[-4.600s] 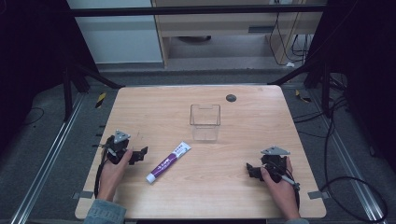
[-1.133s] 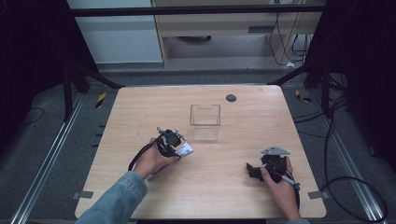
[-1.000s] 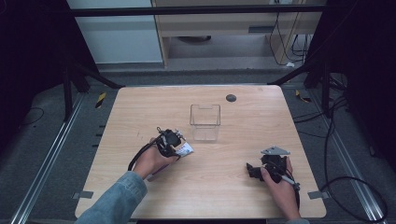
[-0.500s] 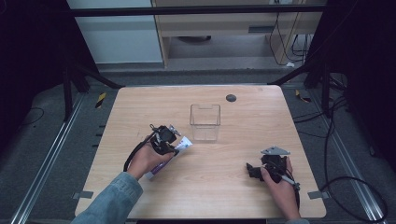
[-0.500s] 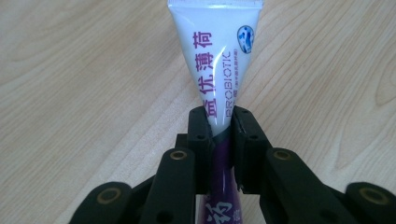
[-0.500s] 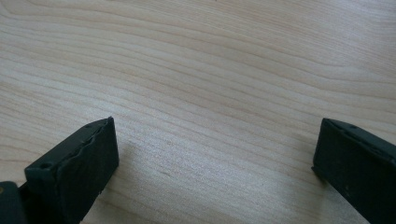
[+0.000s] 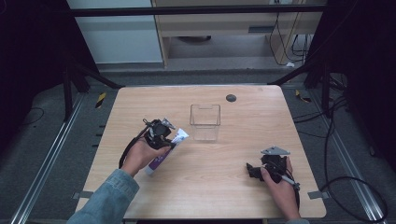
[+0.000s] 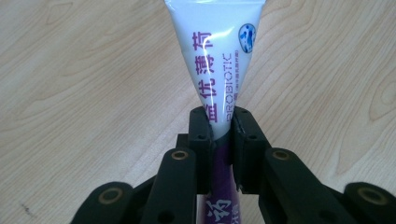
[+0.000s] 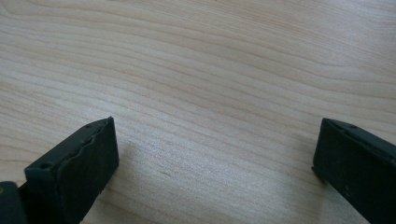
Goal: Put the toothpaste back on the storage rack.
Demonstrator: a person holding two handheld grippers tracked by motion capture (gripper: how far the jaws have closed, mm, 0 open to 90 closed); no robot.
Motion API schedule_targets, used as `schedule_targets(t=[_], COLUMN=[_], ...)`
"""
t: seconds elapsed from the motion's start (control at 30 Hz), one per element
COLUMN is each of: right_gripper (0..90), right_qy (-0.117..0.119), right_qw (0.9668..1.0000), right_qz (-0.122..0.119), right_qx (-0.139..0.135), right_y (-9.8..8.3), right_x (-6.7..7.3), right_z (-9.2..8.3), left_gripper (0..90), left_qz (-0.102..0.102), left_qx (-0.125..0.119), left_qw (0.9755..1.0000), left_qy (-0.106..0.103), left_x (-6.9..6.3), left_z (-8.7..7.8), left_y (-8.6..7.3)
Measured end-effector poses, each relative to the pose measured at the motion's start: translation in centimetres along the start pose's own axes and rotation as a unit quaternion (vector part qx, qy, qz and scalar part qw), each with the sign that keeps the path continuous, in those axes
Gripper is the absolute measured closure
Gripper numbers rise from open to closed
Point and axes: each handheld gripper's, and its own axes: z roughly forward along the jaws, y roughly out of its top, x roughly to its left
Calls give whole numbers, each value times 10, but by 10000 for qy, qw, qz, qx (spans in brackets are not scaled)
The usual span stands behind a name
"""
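Toothpaste tube point(image 8: 219, 60) is pinched mid-body by the left gripper point(image 8: 219, 140); it could get squished or slip sideways. Right gripper point(image 9: 215, 163) is left wide open, empty.

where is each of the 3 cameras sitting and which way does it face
High view: above the person's side, facing forward and down on the table; both forearms, left gripper, right gripper.
Left gripper view: rides the left gripper, looking along jaws shut on the toothpaste tube.
Right gripper view: rides the right gripper, jaws wide apart over bare wood.
Shared: high and left gripper views both show the tube; all show the tabletop.
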Motion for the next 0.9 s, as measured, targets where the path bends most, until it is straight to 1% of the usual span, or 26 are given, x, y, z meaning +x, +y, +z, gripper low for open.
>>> schedule_targets(t=[0.1, 0.2, 0.5, 0.6, 0.73, 0.9], right_gripper=[3, 3, 3, 3, 3, 3], right_qy=[2, 4, 4, 4, 4, 5], right_qw=[10000, 10000, 10000, 10000, 10000, 10000], right_qz=[6, 6, 6, 7, 5, 7], right_qx=[2, 0, 1, 0, -6, -6], right_y=[0, 0, 0, 0, 0, 0], right_x=[0, 0, 0, 0, 0, 0], right_z=[0, 0, 0, 0, 0, 0], left_gripper=[793, 794, 797, 798, 798, 798], left_qz=[12, -7, 39, 88, 44, 91], left_qx=[-47, -143, -354, -398, -504, -542], left_qw=[10000, 9999, 9993, 9991, 9986, 9983], left_qy=[21, 37, 87, 116, 141, 203], left_x=[2, 3, 1, 1, 2, 4], left_z=[-4, -10, -22, -27, -33, -41], left_y=[2, 6, 15, 19, 23, 30])
